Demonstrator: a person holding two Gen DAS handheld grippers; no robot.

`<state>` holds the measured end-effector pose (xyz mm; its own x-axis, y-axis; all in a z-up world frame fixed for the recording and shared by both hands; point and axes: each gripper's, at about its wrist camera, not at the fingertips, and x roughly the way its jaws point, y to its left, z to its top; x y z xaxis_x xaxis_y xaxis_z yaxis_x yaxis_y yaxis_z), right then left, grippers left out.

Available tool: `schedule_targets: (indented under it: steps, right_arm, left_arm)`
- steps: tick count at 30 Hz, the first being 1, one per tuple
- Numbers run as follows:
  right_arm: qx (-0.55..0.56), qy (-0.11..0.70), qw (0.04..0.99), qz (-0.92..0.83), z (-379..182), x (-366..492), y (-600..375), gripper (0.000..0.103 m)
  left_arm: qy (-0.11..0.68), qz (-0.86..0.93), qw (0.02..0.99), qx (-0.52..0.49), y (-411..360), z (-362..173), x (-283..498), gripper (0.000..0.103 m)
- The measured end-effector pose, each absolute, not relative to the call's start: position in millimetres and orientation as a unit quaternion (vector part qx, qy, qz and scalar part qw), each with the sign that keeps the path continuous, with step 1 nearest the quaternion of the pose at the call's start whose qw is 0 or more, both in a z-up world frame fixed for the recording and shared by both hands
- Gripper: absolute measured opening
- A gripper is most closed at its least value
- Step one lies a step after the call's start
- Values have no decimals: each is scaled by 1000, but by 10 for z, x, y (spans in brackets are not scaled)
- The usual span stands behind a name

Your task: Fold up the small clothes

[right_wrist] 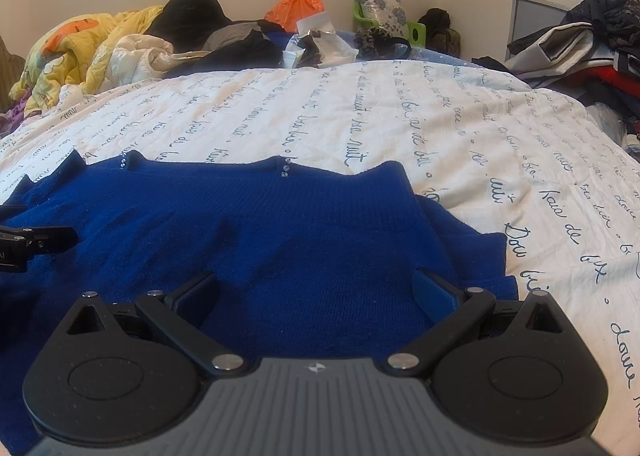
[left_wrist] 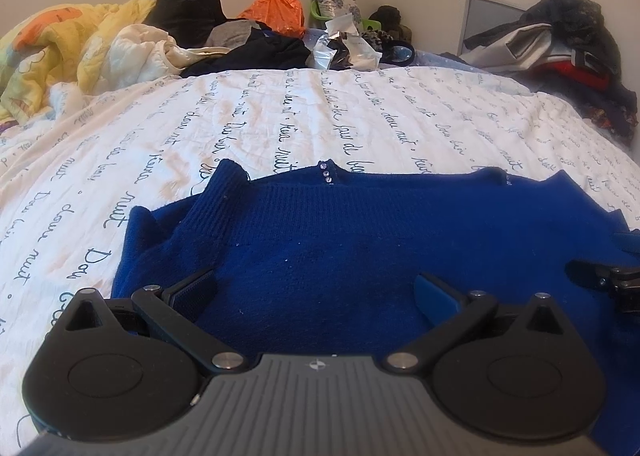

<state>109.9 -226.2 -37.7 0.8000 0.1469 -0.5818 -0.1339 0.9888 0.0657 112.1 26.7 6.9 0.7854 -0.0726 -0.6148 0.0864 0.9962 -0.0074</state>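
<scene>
1. In the lower frame of the left wrist view, the left gripper (left_wrist: 314,292) had its jaws spread wide and released, gripping nothing; its fingertips lay low over the blue sweater (left_wrist: 360,240), contact not determinable.
2. In the right wrist view, the right gripper (right_wrist: 316,292) was likewise spread apart and empty above the same sweater (right_wrist: 280,223); the sweater's near edge was hidden beneath both gripper bodies.
3. The sweater lay flat across mid-frame on the script-printed bedspread (left_wrist: 280,111), one ribbed cuff (left_wrist: 216,195) folded onto the body at left. Small rhinestones (left_wrist: 326,173) marked its far edge.
4. Each gripper appeared cut off at the frame edge of the other's view.
5. At the upper frame, heaped clothing (left_wrist: 256,43) and a yellow quilt (left_wrist: 48,47) were jumbled; individual items were hard to separate.
</scene>
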Motion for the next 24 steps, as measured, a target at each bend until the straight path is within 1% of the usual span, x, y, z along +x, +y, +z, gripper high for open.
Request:
schedule_targets:
  steps: [19, 21, 24]
  right_arm:
    - [12, 306, 949, 75, -375, 1092, -2268, 103]
    - [11, 306, 949, 74, -376, 1089, -2273, 103]
    - [13, 305, 949, 75, -373, 1082, -2279, 103]
  left_arm:
    - [330, -32, 943, 20, 283, 76, 1108, 103]
    - [323, -10, 946, 25, 319, 103, 980, 103]
    - [286, 19, 958, 10, 493, 182, 511, 103]
